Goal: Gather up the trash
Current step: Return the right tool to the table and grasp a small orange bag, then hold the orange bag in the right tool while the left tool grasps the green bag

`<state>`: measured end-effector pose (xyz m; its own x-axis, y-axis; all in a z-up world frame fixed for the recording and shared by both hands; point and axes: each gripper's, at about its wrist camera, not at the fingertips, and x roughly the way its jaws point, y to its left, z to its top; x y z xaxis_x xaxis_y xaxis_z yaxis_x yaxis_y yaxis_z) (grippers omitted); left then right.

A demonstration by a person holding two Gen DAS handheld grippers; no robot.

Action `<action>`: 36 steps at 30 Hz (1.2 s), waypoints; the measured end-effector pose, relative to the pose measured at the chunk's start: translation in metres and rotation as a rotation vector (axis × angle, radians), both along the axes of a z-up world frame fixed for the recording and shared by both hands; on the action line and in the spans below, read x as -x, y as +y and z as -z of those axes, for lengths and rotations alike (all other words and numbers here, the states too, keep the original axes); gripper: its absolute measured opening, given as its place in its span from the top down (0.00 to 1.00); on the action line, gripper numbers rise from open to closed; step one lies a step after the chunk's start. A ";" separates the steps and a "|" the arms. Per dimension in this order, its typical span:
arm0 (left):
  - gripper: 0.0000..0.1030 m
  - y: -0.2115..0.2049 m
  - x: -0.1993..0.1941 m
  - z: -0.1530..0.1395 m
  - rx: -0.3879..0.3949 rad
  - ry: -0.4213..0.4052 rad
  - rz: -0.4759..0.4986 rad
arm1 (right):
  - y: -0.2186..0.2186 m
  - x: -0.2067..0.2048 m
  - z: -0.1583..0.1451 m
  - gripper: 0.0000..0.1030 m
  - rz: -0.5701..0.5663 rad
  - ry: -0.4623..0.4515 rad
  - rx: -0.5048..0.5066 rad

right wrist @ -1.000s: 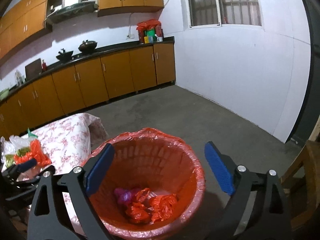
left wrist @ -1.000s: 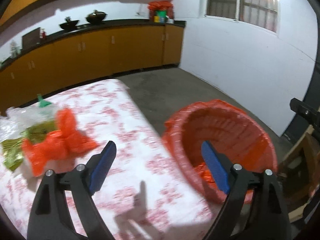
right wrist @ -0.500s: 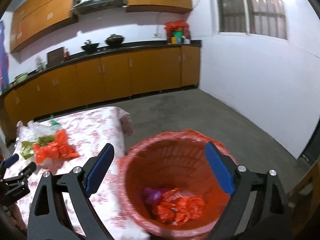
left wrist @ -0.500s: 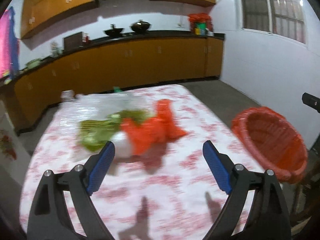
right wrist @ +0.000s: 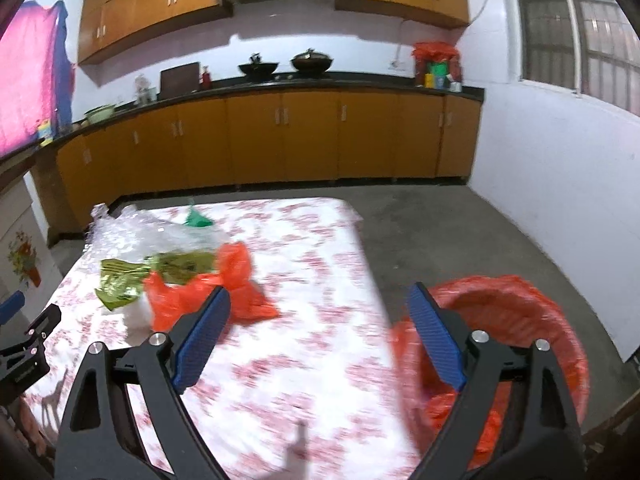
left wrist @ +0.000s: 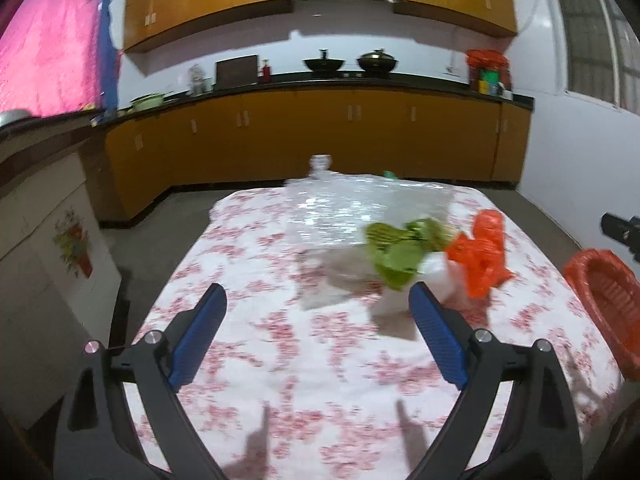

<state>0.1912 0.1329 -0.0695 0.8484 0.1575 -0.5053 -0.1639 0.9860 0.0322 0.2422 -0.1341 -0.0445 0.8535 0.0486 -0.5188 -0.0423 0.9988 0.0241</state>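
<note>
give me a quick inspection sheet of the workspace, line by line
surface: table under a white cloth with red floral print, near half bare
job's things: orange plastic bag, green wrappers, clear plastic sheet and white scrap piled at the far side; red-lined trash basket on the floor by the table edge, orange trash already inside
clutter: nothing seen beyond the trash pile
grippers: left gripper open, empty, over the bare cloth; right gripper jaws closing, nothing between them, over the table edge
cables: nothing seen
surroundings: orange kitchen cabinets, pots on the counter, window, pink cloth hanging at left
</note>
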 end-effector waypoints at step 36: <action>0.12 0.047 -0.013 -0.001 0.123 0.010 -0.045 | 0.069 -0.055 0.071 0.80 -0.078 0.235 -0.008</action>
